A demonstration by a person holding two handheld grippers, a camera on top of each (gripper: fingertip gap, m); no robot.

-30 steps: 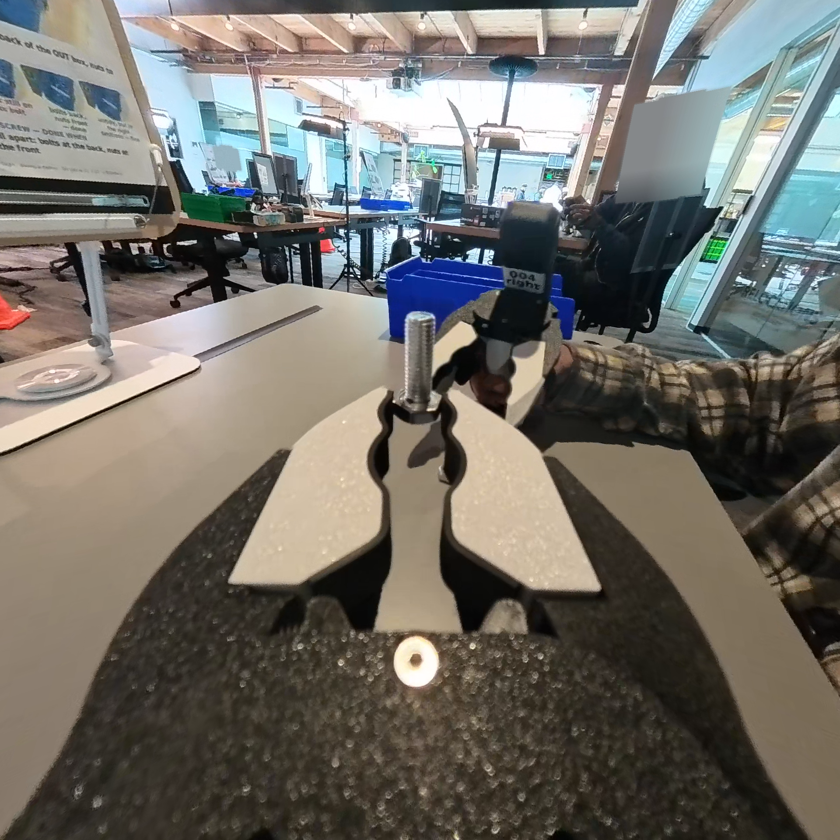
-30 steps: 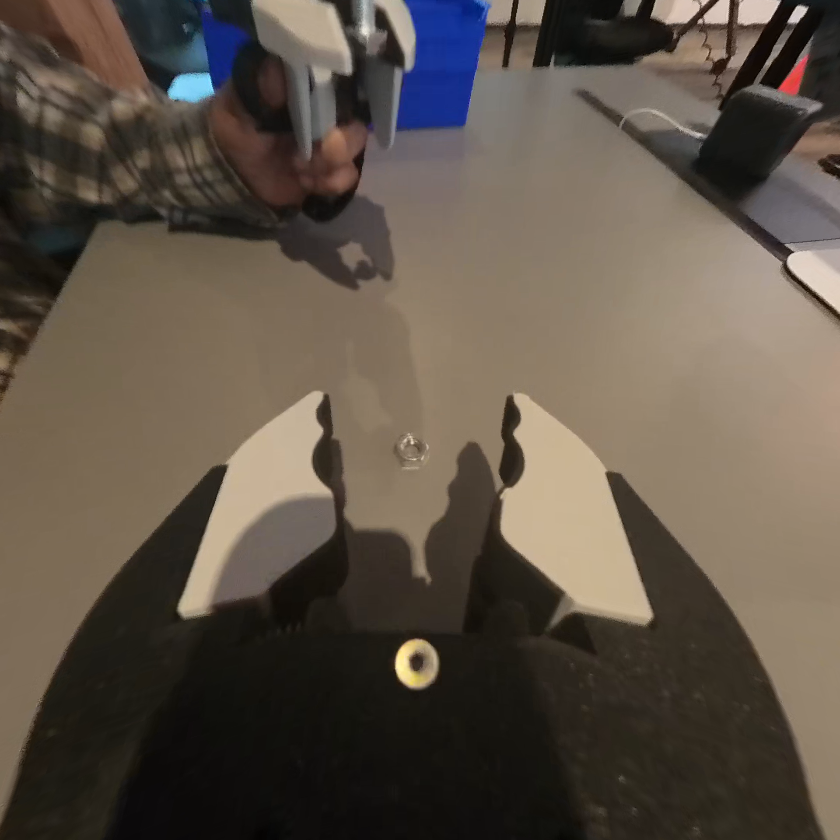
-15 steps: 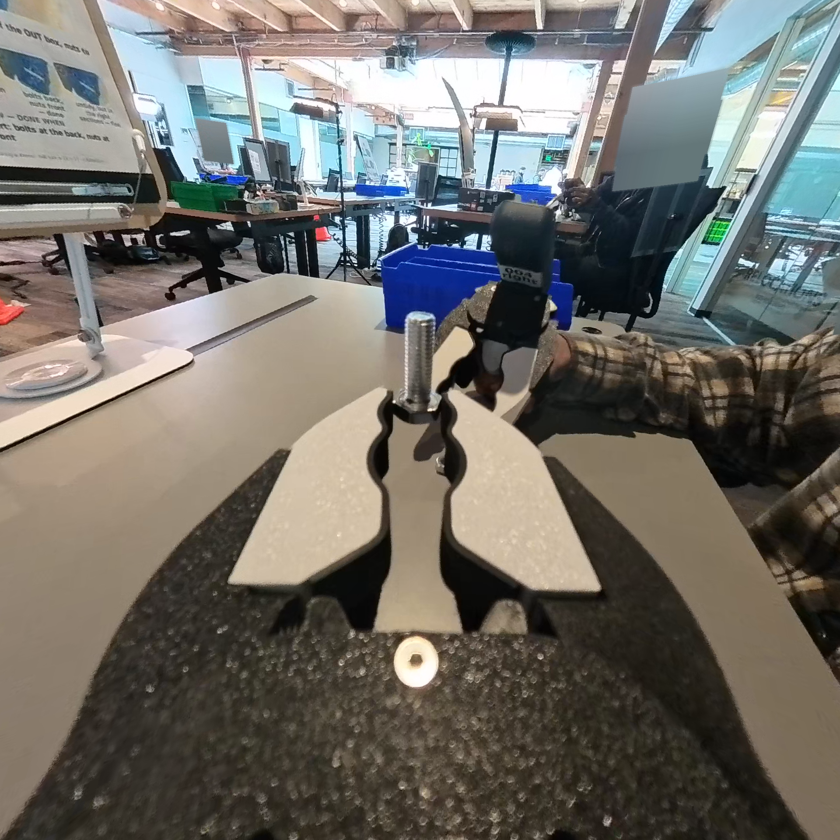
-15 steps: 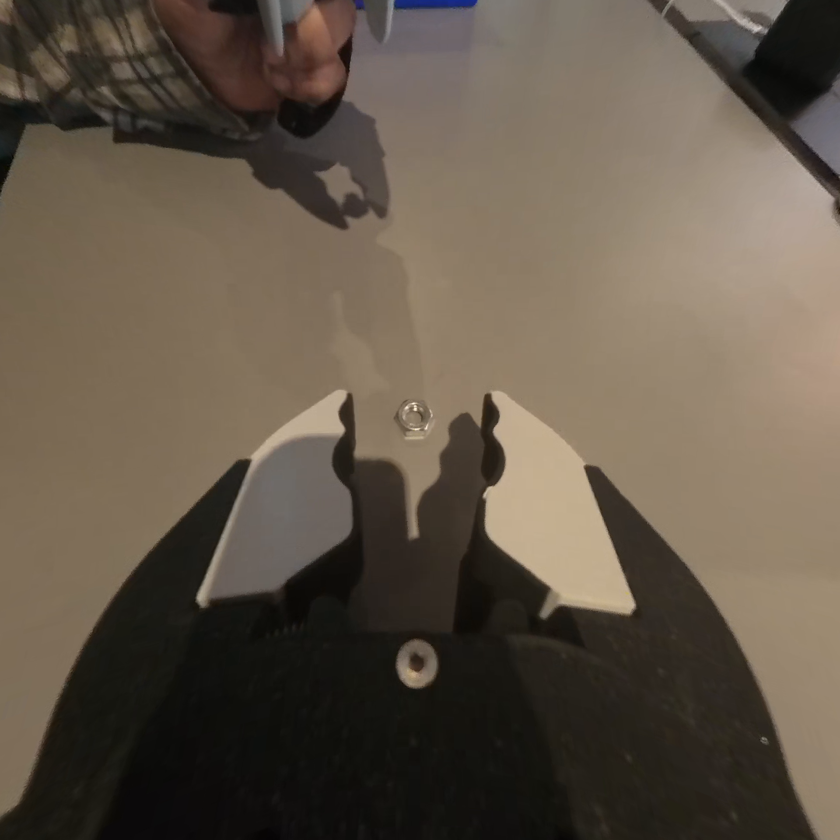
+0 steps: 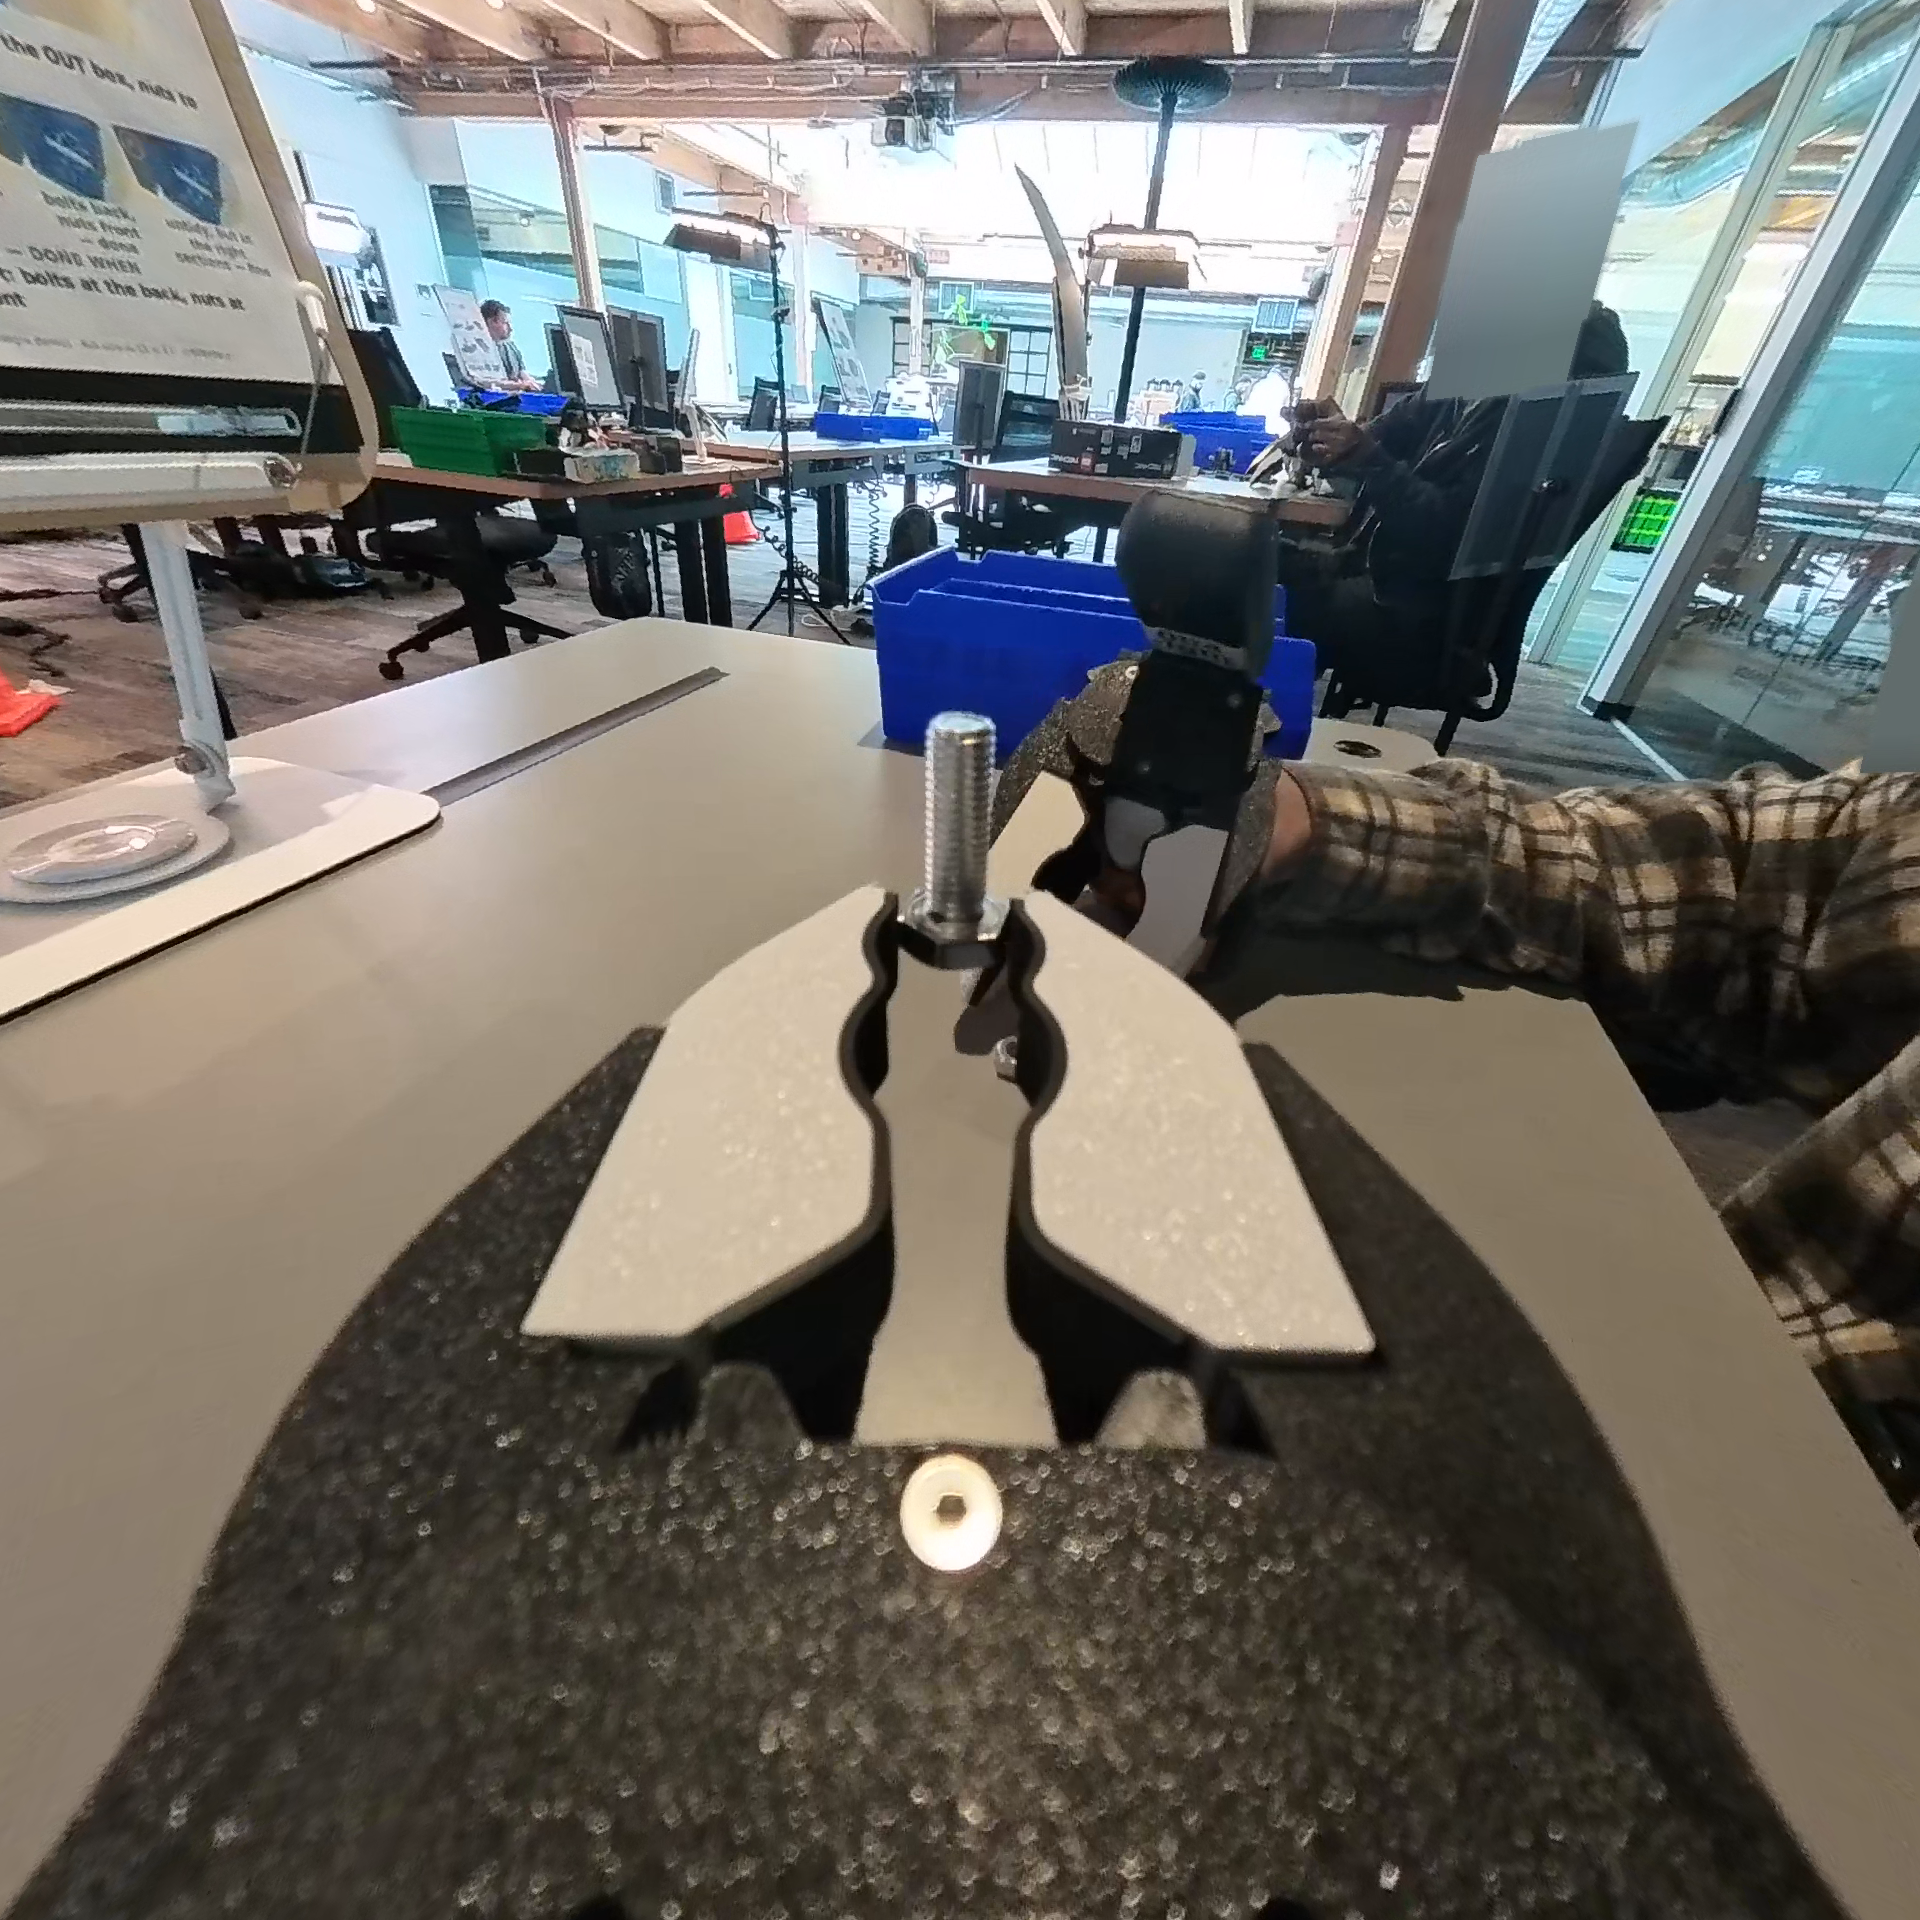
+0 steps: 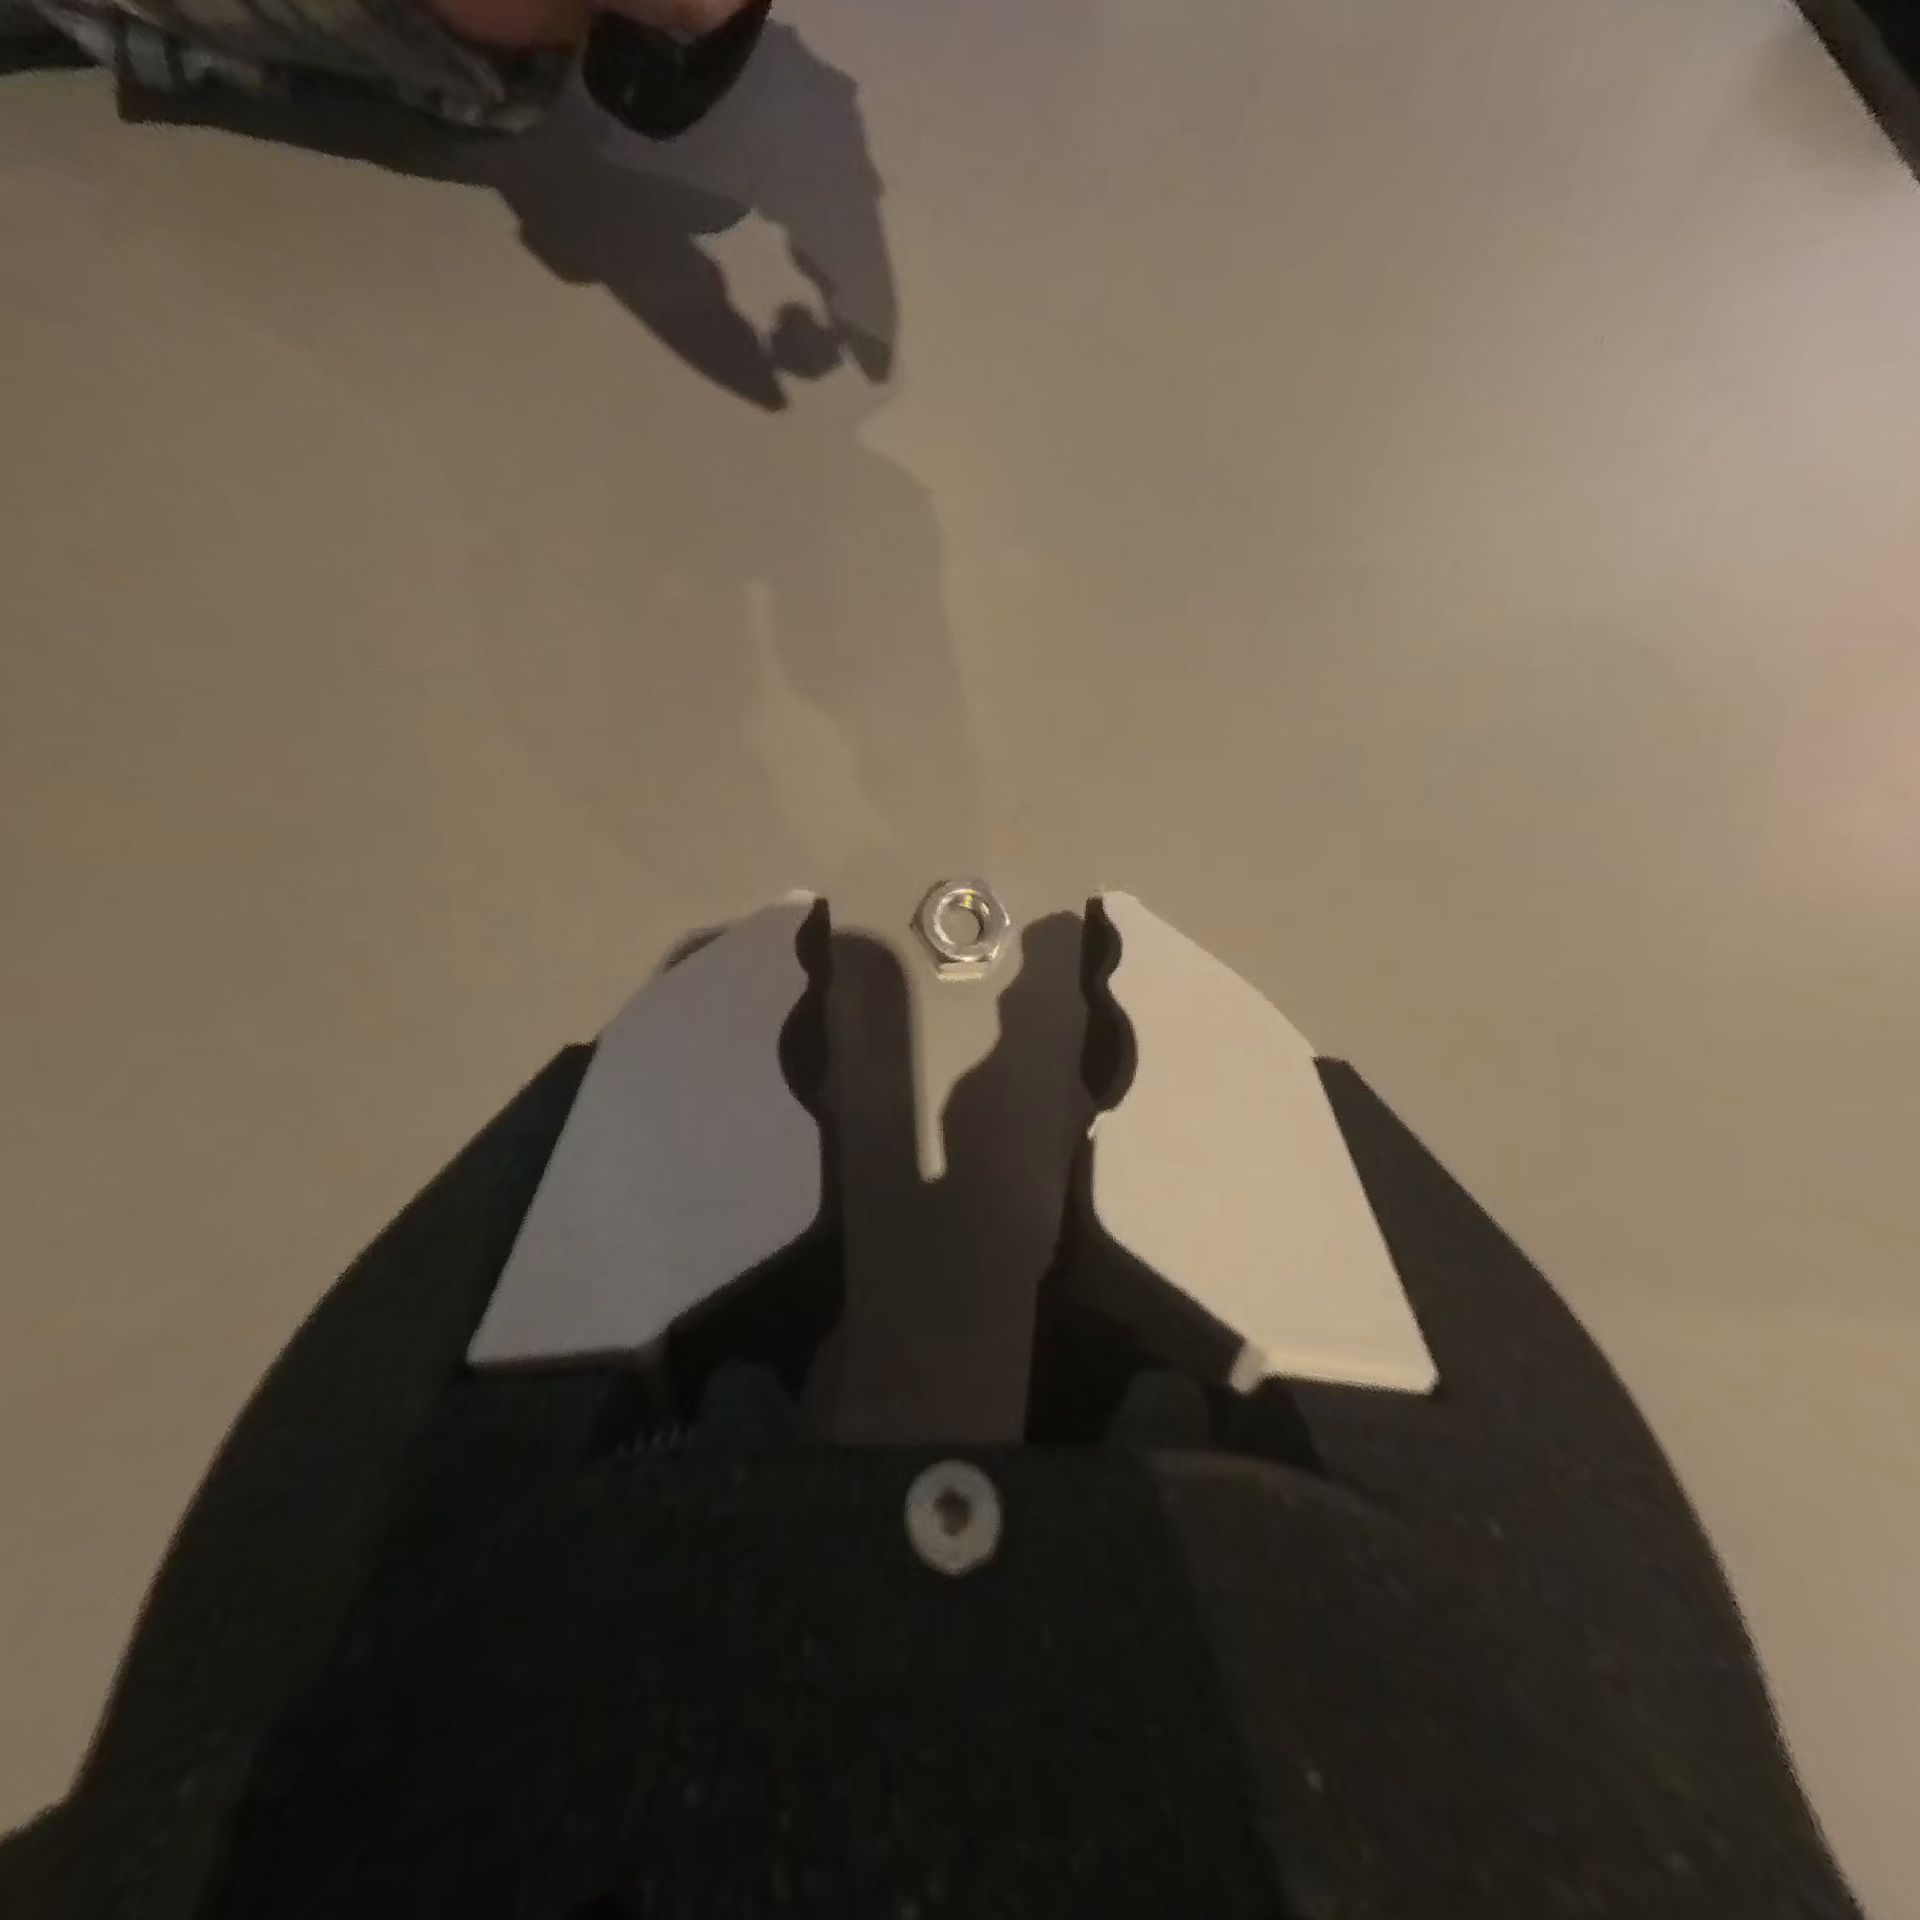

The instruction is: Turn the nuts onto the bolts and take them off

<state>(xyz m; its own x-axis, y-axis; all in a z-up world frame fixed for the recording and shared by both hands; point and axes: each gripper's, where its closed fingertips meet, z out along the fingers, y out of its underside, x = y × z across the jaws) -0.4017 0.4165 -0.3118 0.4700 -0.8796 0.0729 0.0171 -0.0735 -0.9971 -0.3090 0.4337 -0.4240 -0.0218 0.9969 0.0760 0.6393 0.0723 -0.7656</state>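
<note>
One small silver hex nut [image 6: 957, 928] lies flat on the grey tabletop [image 6: 1351, 520] between the spread tips of the right gripper [image 6: 957, 940], untouched, while the left gripper [image 5: 951, 925] pinches the hexagonal head of an upright silver threaded bolt [image 5: 958, 821] near a blue plastic bin [image 5: 997, 644].

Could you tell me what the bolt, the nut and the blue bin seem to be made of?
Bolt: bright silvery metal, probably plated steel; its threads glint.
Nut: the same shiny metal, with mirror-like facets.
Blue bin: likely moulded plastic; uniform colour, smooth walls.
</note>
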